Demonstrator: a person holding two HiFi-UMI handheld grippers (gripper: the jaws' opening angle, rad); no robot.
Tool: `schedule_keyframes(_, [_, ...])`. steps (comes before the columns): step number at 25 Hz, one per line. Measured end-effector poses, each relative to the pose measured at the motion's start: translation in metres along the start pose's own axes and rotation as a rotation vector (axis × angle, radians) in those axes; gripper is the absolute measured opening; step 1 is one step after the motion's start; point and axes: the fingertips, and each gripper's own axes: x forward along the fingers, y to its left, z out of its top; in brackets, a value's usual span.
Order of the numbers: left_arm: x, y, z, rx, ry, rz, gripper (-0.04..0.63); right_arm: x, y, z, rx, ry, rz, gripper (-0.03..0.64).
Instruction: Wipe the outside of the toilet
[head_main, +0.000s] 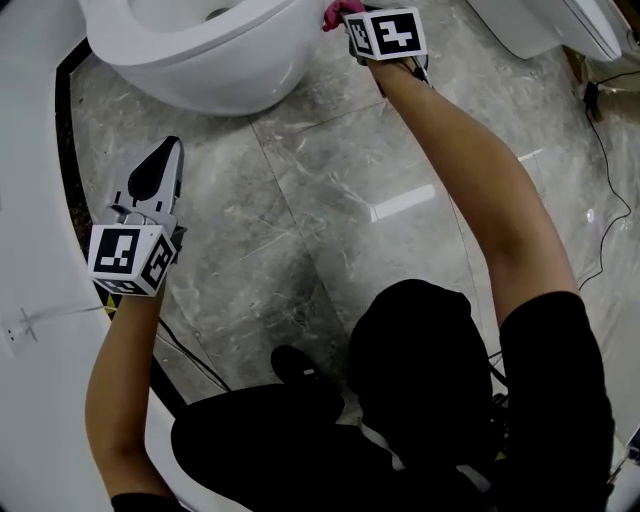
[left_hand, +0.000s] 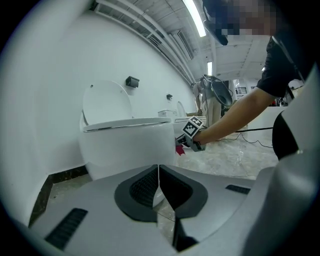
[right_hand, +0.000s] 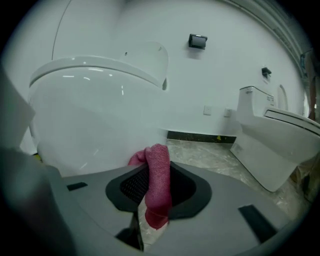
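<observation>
On a grey marble floor (head_main: 330, 200), the white toilet (head_main: 200, 60) stands at twelve o'clock in the head view, with a pink cloth (head_main: 338, 11) at its bowl's outer wall, near one o'clock. The right gripper (right_hand: 157, 186) pinches that cloth between its jaws at the end of an outstretched arm. At nine o'clock the left gripper (head_main: 160, 172) hangs well apart from the bowl, jaws pressed together on nothing. A second toilet (head_main: 545, 25) sits at two o'clock.
</observation>
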Motion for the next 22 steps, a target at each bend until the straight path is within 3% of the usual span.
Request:
schedule_keyframes(3, [0.002, 0.007, -0.009, -0.042, -0.008, 0.028, 0.021, -0.024, -0.013, -0.01, 0.128, -0.061, -0.025, 0.12])
schedule_keyframes(6, [0.003, 0.017, -0.016, -0.089, -0.015, 0.054, 0.021, -0.065, 0.013, -0.041, 0.232, -0.064, 0.107, 0.123])
schedule_keyframes(10, [0.007, 0.032, -0.026, -0.166, -0.032, 0.095, 0.021, -0.116, 0.091, -0.068, 0.249, -0.023, 0.33, 0.123])
schedule_keyframes(15, [0.01, 0.051, -0.042, -0.283, -0.049, 0.178, 0.021, -0.125, 0.217, -0.059, 0.174, -0.027, 0.547, 0.124])
schedule_keyframes(19, [0.002, 0.068, -0.056, -0.379, -0.073, 0.247, 0.021, -0.096, 0.288, -0.045, 0.192, -0.061, 0.589, 0.126])
schedule_keyframes(22, [-0.008, 0.075, -0.073, -0.424, -0.066, 0.277, 0.021, -0.067, 0.321, -0.039, 0.323, -0.056, 0.58, 0.124])
